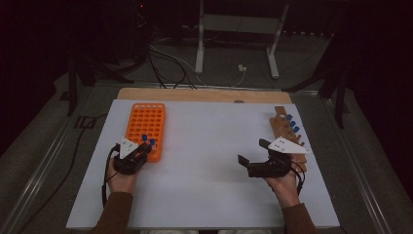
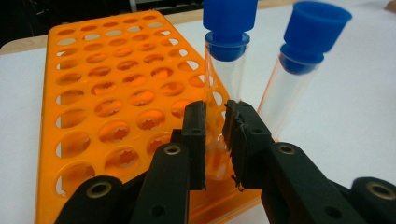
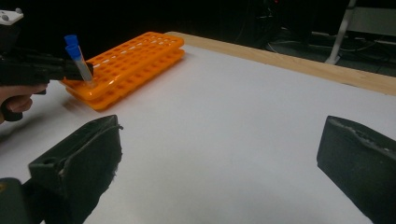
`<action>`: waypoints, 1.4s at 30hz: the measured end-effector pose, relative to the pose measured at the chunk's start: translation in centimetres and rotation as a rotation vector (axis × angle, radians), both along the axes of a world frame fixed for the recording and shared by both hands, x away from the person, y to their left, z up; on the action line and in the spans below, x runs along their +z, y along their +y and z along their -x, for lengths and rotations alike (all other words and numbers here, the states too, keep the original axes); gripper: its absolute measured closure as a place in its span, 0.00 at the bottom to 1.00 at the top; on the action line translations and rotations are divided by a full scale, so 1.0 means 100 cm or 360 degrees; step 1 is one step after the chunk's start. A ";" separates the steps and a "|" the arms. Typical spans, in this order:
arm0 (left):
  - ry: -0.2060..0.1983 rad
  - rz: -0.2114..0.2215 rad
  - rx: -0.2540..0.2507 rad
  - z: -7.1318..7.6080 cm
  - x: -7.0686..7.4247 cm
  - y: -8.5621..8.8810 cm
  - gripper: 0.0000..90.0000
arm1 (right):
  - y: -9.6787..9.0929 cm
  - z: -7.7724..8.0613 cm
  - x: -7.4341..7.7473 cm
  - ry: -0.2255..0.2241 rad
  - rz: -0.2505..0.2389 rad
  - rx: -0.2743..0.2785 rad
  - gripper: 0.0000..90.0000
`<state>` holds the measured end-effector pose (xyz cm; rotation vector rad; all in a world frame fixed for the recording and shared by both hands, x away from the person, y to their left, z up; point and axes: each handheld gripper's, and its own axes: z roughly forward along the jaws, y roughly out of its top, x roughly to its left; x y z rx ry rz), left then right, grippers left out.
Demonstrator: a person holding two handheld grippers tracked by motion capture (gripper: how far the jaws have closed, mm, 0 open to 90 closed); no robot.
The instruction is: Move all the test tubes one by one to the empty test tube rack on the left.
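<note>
An orange tube rack (image 1: 146, 124) lies on the left side of the white mat, also seen close up as the orange rack (image 2: 107, 102). My left gripper (image 2: 215, 121) is shut on a clear tube with a blue cap (image 2: 224, 70), which stands upright with its lower end in a hole at the rack's near right corner. A second blue-capped tube (image 2: 299, 70) leans just to its right, its foot hidden behind the jaw. From above, the left gripper (image 1: 145, 147) sits at the rack's near end. My right gripper (image 1: 253, 151) hovers open over the mat with nothing between its jaws.
A wooden rack (image 1: 285, 131) holding several blue-capped tubes lies at the mat's right edge, just beyond the right hand. The white mat (image 1: 209, 141) stretches between the two racks. A bare wooden strip (image 3: 299, 63) borders the far side.
</note>
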<state>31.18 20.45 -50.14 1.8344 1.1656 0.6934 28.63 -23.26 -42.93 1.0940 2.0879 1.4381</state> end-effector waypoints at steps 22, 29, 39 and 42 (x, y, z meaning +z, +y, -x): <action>0.0002 0.0044 0.0011 0.005 0.004 0.007 0.80 | -0.003 0.001 -0.002 0.0001 -0.0010 -0.0008 0.00; 0.0040 0.0010 -0.0011 0.004 0.003 0.005 0.87 | -0.005 0.000 -0.002 0.0002 -0.0017 -0.0021 0.00; 0.0023 0.0113 0.0001 0.009 0.008 0.013 0.68 | -0.017 -0.002 0.000 -0.0006 -0.0004 -0.0080 0.00; -0.0005 0.0166 -0.0036 0.013 0.012 0.017 0.60 | -0.023 -0.003 0.002 -0.0014 0.0016 -0.0108 0.00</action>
